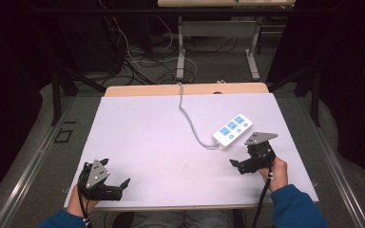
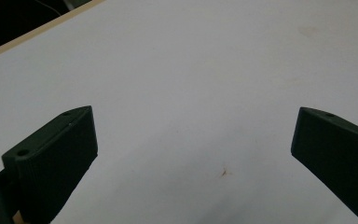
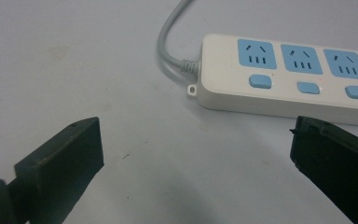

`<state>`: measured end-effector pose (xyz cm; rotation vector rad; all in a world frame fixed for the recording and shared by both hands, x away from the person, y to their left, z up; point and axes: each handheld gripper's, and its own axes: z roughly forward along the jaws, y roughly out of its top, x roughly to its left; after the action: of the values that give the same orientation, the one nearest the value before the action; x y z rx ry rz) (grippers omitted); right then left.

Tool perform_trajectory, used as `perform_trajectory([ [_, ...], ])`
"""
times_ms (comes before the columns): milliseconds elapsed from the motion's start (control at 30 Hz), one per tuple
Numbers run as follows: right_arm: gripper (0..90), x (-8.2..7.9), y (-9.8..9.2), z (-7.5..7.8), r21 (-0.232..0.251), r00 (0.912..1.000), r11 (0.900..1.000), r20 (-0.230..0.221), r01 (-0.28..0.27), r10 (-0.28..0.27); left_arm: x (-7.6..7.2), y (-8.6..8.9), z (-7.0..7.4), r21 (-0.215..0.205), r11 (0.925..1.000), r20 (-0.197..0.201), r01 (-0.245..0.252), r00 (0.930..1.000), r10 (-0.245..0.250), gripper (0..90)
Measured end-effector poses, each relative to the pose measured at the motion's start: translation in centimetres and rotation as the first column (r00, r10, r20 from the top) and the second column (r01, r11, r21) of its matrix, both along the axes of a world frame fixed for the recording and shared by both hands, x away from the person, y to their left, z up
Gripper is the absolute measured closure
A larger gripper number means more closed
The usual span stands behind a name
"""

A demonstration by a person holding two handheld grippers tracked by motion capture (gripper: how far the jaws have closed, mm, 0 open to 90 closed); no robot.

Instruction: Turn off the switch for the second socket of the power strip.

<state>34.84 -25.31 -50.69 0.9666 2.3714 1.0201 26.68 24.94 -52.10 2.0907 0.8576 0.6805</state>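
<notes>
At seven o'clock on the desk [image 1: 171, 142], the left gripper [image 1: 116, 183] hovers with jaws spread wide, empty. At four o'clock, the right gripper [image 1: 237, 165] gapes empty too, just beside the white power strip [image 1: 233, 131] at its one o'clock.

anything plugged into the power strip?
No: in the right gripper view the power strip shows three blue sockets, all bare, with only its own grey cable leaving one end.
</notes>
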Motion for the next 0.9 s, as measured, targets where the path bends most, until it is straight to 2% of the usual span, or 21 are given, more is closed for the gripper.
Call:
perform_trajectory([
  [300, 2.2, 1.1, 0.1, 0.1, 0.002, 0.9999, 1.000, -0.008, 0.007, -0.007, 0.0, 0.0, 0.0, -0.002, 1.0000, -0.001, -0.002, 1.0000, 0.002, 0.4],
  [433, 2.3, 1.4, 0.3, 0.1, -0.009, 1.0000, 1.000, 0.003, 0.009, -0.009, 0.0, 0.0, 0.0, -0.005, 1.0000, 0.004, 0.001, 1.0000, -0.001, 0.4],
  [467, 2.3, 1.4, 0.3, 0.1, -0.009, 1.0000, 1.000, 0.004, 0.009, -0.008, 0.0, 0.1, 0.1, 0.006, 1.0000, 0.011, 0.001, 0.9999, -0.001, 0.4],
  [500, 2.3, 1.4, 0.3, 0.1, -0.009, 1.0000, 1.000, 0.004, 0.009, -0.008, -0.1, 0.0, 0.0, -0.004, 1.0000, 0.001, -0.002, 1.0000, 0.002, 0.4],
  [633, 2.4, 1.7, 0.3, 0.4, -0.012, 0.9998, 1.000, 0.014, 0.012, -0.011, 0.0, 0.1, 0.1, 0.010, 1.0000, 0.016, -0.002, 0.9999, 0.002, 0.4],
  [700, 2.4, 1.9, 0.2, 0.4, -0.005, 0.9997, 1.000, 0.017, 0.015, -0.015, 0.0, 0.1, 0.1, 0.010, 1.0000, 0.014, -0.001, 0.9999, 0.001, 0.4],
  [733, 2.4, 2.0, 0.2, 0.4, -0.004, 0.9998, 1.000, 0.012, 0.014, -0.014, 0.0, 0.0, 0.0, -0.007, 1.0000, 0.001, -0.003, 1.0000, 0.003, 0.4],
  [767, 2.4, 2.1, 0.2, 0.4, -0.004, 0.9998, 1.000, 0.012, 0.018, -0.018, 0.0, 0.0, 0.0, 0.005, 1.0000, 0.003, -0.003, 1.0000, 0.003, 0.4],
  [900, 2.5, 2.7, 0.1, 0.5, 0.009, 0.9994, 1.000, 0.021, 0.028, -0.028, 0.0, 0.0, 0.0, -0.004, 1.0000, 0.005, -0.001, 1.0000, 0.001, 0.4],
])
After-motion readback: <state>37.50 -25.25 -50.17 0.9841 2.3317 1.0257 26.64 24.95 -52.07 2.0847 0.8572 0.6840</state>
